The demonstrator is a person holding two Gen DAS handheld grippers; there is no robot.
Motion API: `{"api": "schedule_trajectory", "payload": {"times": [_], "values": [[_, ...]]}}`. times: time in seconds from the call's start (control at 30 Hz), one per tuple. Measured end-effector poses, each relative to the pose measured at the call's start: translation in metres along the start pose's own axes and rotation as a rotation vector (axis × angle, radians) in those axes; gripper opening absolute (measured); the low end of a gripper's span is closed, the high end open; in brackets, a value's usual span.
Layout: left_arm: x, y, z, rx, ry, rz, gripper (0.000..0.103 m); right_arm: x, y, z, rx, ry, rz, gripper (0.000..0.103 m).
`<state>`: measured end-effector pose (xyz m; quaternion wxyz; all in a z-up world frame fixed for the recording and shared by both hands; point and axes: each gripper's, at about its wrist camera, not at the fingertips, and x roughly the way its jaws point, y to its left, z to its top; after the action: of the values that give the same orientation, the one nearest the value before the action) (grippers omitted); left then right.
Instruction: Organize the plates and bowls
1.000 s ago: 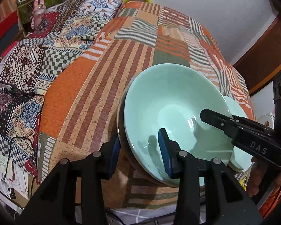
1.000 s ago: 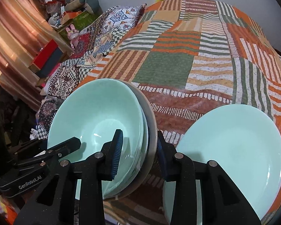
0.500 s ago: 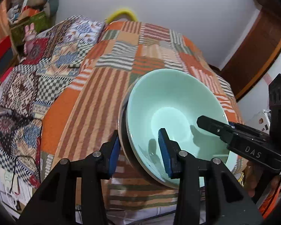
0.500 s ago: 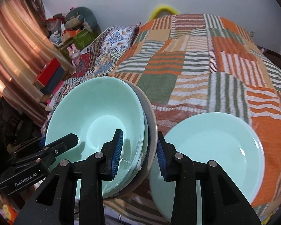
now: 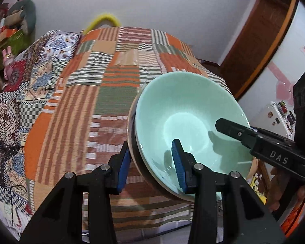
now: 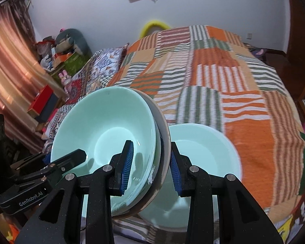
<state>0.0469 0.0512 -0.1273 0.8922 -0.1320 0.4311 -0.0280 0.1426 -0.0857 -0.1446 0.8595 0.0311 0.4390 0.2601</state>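
A stack of mint green bowls [image 5: 185, 118] nested in a grey-brown outer bowl is held in the air above the bed, tilted. My left gripper [image 5: 152, 164] is shut on the stack's near rim, one pad inside and one outside. My right gripper [image 6: 151, 168] is shut on the opposite rim of the same stack [image 6: 111, 126]. Each gripper shows in the other's view. A mint green plate [image 6: 205, 152] lies on the bed below and right of the stack, partly hidden by my right gripper.
A patchwork bedspread [image 5: 111, 85] in orange, green and white stripes covers the bed. A patterned pillow and blanket [image 5: 30, 77] lie on its left. Cluttered shelves and curtains [image 6: 14, 65] stand to the left. A wooden door frame [image 5: 260, 40] is at the right.
Both grippers have lifted the bowl stack higher off the bed, still shut on its rim. The plate stays on the bed and now looks smaller and farther below.
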Motion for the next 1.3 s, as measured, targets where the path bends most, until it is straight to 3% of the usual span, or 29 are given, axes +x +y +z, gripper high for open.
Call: {"api": "schedule_trajectory", "payload": {"times": [0.5,1.3], "values": [[0.038,-0.046,-0.006,0.081,0.091,-0.047,0.04,-0.02,-0.046,-0.016,0.09,-0.013,-0.076,0.032],[0.075,-0.042,-0.006,0.064,0.174,-0.066,0.04,0.0,-0.067,-0.03,0.151,0.072,-0.095,0.032]]}}
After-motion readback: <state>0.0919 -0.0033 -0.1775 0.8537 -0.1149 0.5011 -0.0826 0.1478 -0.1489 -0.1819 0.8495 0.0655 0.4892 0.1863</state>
